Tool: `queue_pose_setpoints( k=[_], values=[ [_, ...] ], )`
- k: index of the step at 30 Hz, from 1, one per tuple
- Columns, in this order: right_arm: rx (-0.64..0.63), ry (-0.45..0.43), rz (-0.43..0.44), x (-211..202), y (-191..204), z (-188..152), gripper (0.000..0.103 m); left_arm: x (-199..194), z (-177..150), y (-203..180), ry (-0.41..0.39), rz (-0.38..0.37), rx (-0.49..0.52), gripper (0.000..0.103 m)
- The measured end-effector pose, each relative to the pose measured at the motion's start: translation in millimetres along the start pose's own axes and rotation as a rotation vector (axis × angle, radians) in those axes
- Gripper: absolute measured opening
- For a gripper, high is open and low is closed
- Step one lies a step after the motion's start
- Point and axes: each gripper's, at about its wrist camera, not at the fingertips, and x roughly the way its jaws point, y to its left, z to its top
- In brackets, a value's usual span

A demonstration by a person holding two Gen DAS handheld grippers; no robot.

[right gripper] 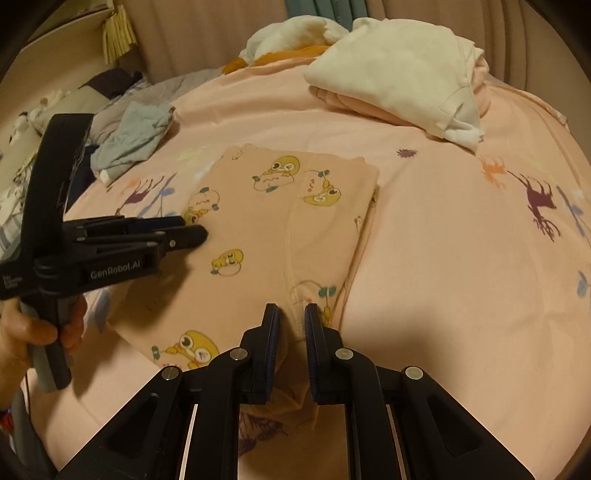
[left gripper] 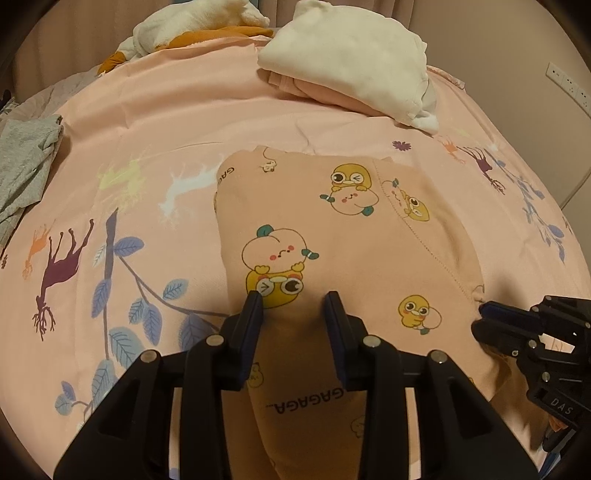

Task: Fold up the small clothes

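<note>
Pink bedsheet (left gripper: 184,122) printed with deer and blue leafy branches covers the bed, beige curtain folds behind it. Far left on the sheet: crumpled grey cotton garment (left gripper: 26,162), also seen from the right wrist view (right gripper: 133,136) near a heap of darker bedding at the bed edge. Back left: white and mustard-orange plush heap (left gripper: 184,26). Back right of centre: cream-white fleece garment folded on top of a pale pink folded piece (left gripper: 347,70), stack well apart from the work item.

Centre of bed: peach-pink child's garment with yellow duck and peach cartoon prints and "GAGAGA" lettering (left gripper: 332,229), lying flat, folded lengthwise, far edge straight, near end lifted toward both cameras. Same garment in right wrist view (right gripper: 280,221).

Left gripper (left gripper: 293,301): black fingers stand apart, peach fabric rises between them, pads do not look pressed on it; reads as released. From the right wrist view the left gripper (right gripper: 199,230) sits over the garment's left edge, a person's hand (right gripper: 40,332) wrapped round its handle, "GenRobot.AI" on the body.

Right gripper (right gripper: 291,314): fingers nearly together, a bunched fold of the garment's near right edge pinched between the pads; clenched on the cloth. From the left wrist view the right gripper (left gripper: 484,314) shows at the right edge, tips at the garment's side hem.

White wall sockets (left gripper: 569,85) on the far right wall.
</note>
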Motion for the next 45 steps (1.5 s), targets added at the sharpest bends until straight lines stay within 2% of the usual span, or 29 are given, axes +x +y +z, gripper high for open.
queue_pose_setpoints(
  k=[8,13,21,23,25,27,29,32,35,38,45],
  values=[
    [0.033,-0.026,0.050,-19.9,1.6,-7.5,0.012,-22.8,-21.0,-2.8,-0.026,-0.025,-0.006,0.036],
    [0.058,0.021,0.034,-5.3,2.0,-13.3,0.012,-25.4,-35.6,-8.9,-0.022,-0.018,0.011,0.038],
    [0.096,0.029,0.064,-11.1,0.5,-23.7,0.012,-31.8,-50.5,-7.4,-0.009,-0.023,-0.004,0.039],
    [0.101,0.028,0.068,-14.1,0.5,-24.4,0.012,-35.1,-53.2,-5.7,-0.001,-0.030,-0.015,0.043],
    [0.112,0.025,0.083,-18.3,-0.5,-24.7,0.019,-39.8,-55.6,-1.4,0.002,-0.037,-0.040,0.054],
    [0.127,0.021,0.091,-22.0,-2.2,-25.5,0.040,-44.2,-57.3,4.4,-0.002,-0.043,-0.067,0.060],
    [0.146,0.013,0.101,-25.3,-4.8,-25.8,0.047,-46.7,-56.9,8.5,-0.007,-0.039,-0.081,0.065],
    [0.195,0.009,0.133,-27.2,-12.0,-25.9,0.049,-47.8,-55.3,16.2,-0.008,-0.042,-0.111,0.073],
    [0.261,0.015,0.177,-25.1,-21.3,-25.2,0.059,-47.4,-53.4,23.0,-0.003,-0.067,-0.148,0.076],
    [0.320,0.024,0.225,-20.8,-29.2,-24.3,0.063,-45.7,-51.4,27.5,0.002,-0.090,-0.177,0.078],
    [0.395,0.027,0.266,-13.2,-38.1,-19.4,0.064,-38.9,-46.5,33.1,0.013,-0.118,-0.212,0.078]
  ],
)
